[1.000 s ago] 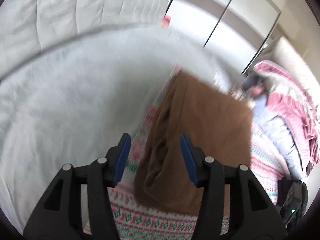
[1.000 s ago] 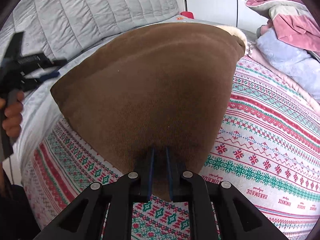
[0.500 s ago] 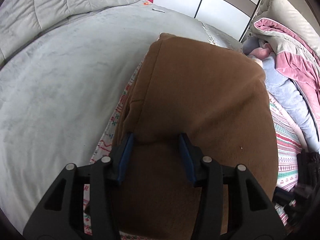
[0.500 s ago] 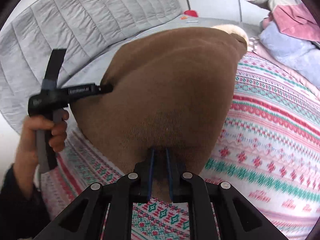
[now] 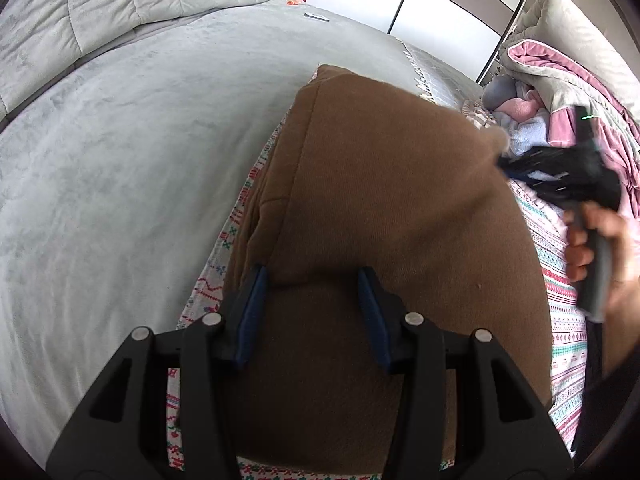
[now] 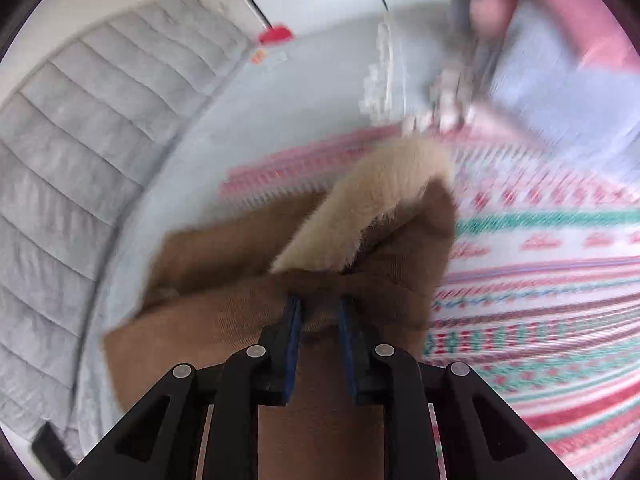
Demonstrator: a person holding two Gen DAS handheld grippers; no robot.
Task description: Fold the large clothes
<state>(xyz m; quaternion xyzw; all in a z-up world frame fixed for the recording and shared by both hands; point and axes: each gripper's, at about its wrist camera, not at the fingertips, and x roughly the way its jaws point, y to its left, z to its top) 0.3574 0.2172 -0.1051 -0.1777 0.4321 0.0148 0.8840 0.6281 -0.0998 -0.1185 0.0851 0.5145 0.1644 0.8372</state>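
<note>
Two tools, left (image 5: 312, 312) and right (image 6: 320, 334); one brown garment (image 5: 384, 208).

Both views are lit by soft, even daylight; no hard shadows or glare are seen. Straight lines are bent by the fisheye lens, and the corners are cut off by a dark vignette. The left wrist view is mostly sharp, while the right wrist view is heavily smeared by motion blur.

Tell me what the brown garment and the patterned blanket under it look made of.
Brown garment: likely a soft, matte fine-ribbed knit, with cream fleecy pile lining. Patterned blanket: apparently soft printed or knitted fabric with pink-green bands; weave unclear.
</note>
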